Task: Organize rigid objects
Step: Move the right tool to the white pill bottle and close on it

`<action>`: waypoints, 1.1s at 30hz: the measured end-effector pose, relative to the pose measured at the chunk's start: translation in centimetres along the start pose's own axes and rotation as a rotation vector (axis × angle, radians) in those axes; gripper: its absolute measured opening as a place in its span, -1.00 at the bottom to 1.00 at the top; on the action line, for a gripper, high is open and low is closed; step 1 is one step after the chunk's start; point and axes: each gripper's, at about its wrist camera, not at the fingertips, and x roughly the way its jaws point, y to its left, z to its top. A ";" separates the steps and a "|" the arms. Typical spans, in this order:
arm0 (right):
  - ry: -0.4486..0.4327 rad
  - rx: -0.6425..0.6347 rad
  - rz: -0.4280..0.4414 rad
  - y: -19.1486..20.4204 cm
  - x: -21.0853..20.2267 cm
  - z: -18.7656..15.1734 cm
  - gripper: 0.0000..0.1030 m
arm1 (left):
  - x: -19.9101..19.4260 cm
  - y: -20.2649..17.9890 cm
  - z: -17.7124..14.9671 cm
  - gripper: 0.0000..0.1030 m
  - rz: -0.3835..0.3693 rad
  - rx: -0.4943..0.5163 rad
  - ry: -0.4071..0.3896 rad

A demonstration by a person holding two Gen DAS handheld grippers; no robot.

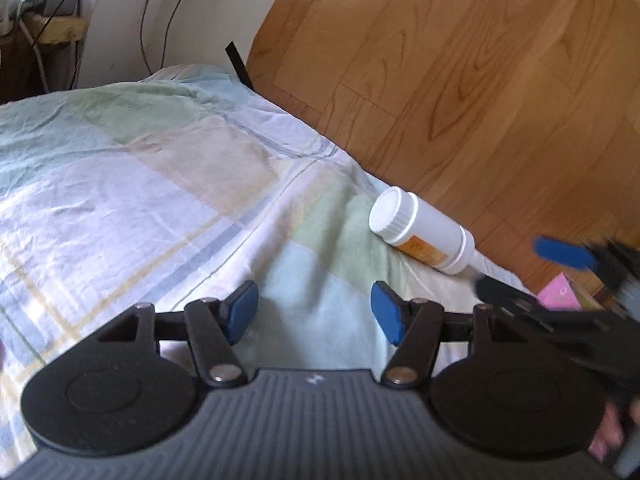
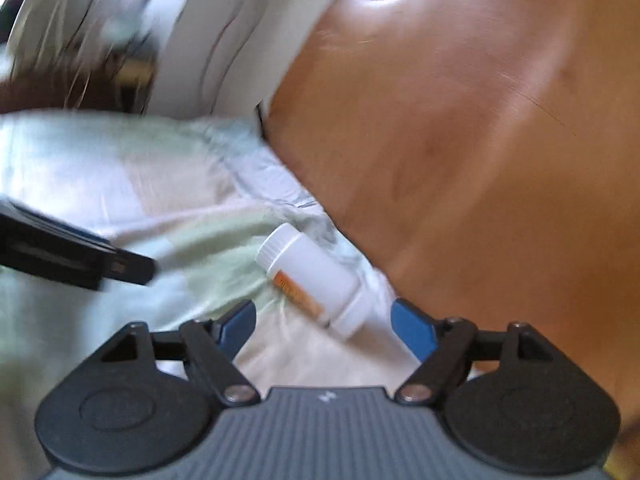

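From here I judge the organizing barely begun: the white bottle (image 1: 420, 229) lies on its side on the checked bedsheet (image 1: 160, 168), near the bed's edge beside the wooden floor (image 1: 480, 80), and neither tool holds it. I see no bin or set place for it, so where it belongs I cannot tell. My left gripper (image 1: 315, 313) has its jaws apart with only sheet between them; the bottle sits ahead and to its right, well clear. My right gripper (image 2: 324, 325), blurred, also has its jaws apart. In its view the bottle's base end reaches in just ahead of the gap, nearer the right finger, cap pointing away, no pad touching it.
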 end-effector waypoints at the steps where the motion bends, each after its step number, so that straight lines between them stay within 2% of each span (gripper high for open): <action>1: 0.023 -0.031 0.008 0.0 1.3 0.7 0.50 | 0.0 -0.1 -0.1 0.26 -0.001 -0.008 -0.002; 4: 0.087 -0.098 0.032 -0.3 4.5 2.1 0.49 | 0.0 0.0 0.1 0.26 -0.007 -0.021 -0.006; 10: 0.156 -0.219 0.077 -0.1 9.0 3.7 0.50 | 0.1 0.1 0.2 0.31 -0.024 -0.033 0.001; 11: 0.171 -0.236 0.087 0.0 9.6 3.8 0.47 | 0.0 0.1 0.2 0.35 -0.027 -0.033 0.001; 12: 0.188 -0.247 0.101 0.1 10.3 4.0 0.34 | 0.0 0.1 0.2 0.36 -0.028 -0.032 0.000; 14: 0.239 -0.244 0.116 0.2 11.6 4.0 0.26 | 0.1 0.1 0.2 0.36 -0.025 -0.029 0.001; 18: 0.245 -0.160 0.109 -0.5 11.9 3.8 0.24 | 0.2 0.2 0.2 0.36 -0.017 -0.025 0.000; 24: 0.204 -0.101 0.089 -1.1 8.7 2.7 0.20 | 0.3 -0.2 0.1 0.36 -0.002 0.011 -0.009; 28: 0.165 -0.108 0.034 -1.0 4.9 1.3 0.10 | 0.2 -0.1 0.2 0.36 0.003 0.017 -0.024; 30: 0.126 -0.040 0.018 -1.5 2.5 0.3 0.06 | 0.0 -0.1 0.2 0.36 0.010 0.019 -0.036; 33: 0.052 0.166 0.065 -2.8 -2.3 -1.9 0.06 | 0.0 -0.2 0.1 0.36 0.010 0.030 -0.041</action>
